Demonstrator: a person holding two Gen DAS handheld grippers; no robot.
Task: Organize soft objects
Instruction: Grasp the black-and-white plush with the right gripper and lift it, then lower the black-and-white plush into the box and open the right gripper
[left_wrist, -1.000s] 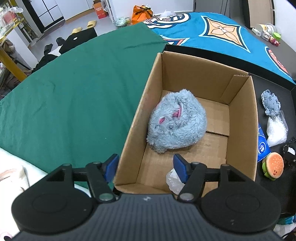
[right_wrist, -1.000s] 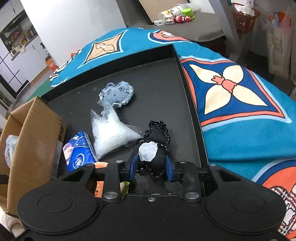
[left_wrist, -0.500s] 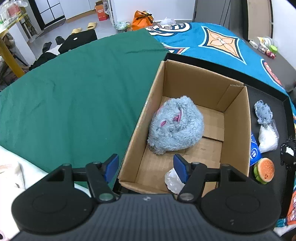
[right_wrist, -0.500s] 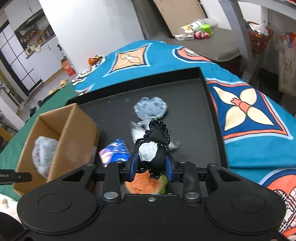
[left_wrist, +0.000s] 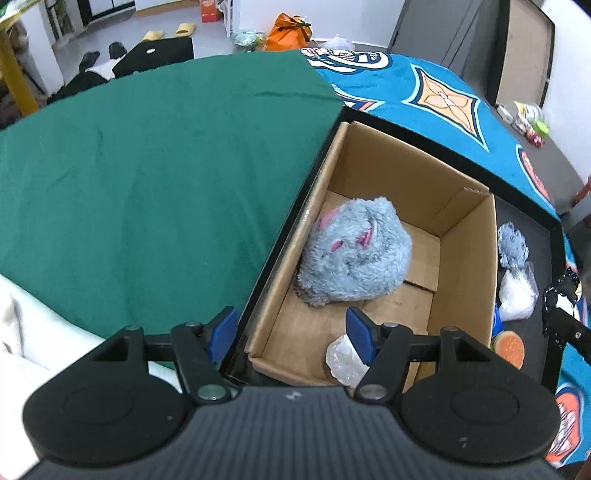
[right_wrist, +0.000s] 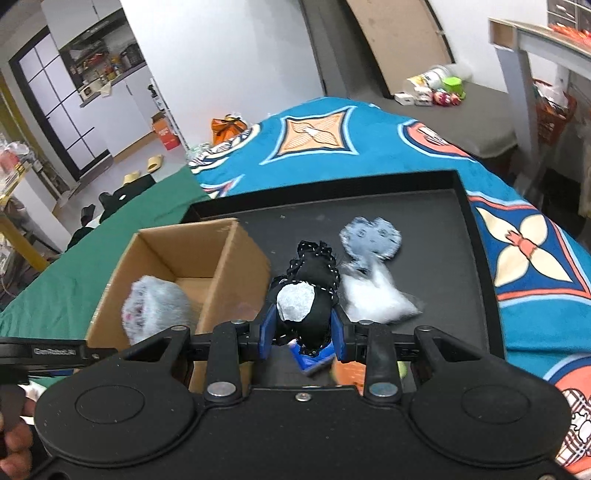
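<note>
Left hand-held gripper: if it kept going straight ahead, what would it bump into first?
Probably the cardboard box, near its front corner, since the left hand-held gripper straddles that wall; depth is unclear.

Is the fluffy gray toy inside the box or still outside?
Inside. The fluffy gray toy lies on the floor of the open cardboard box, against its left wall, with the box sides standing around it.
</note>
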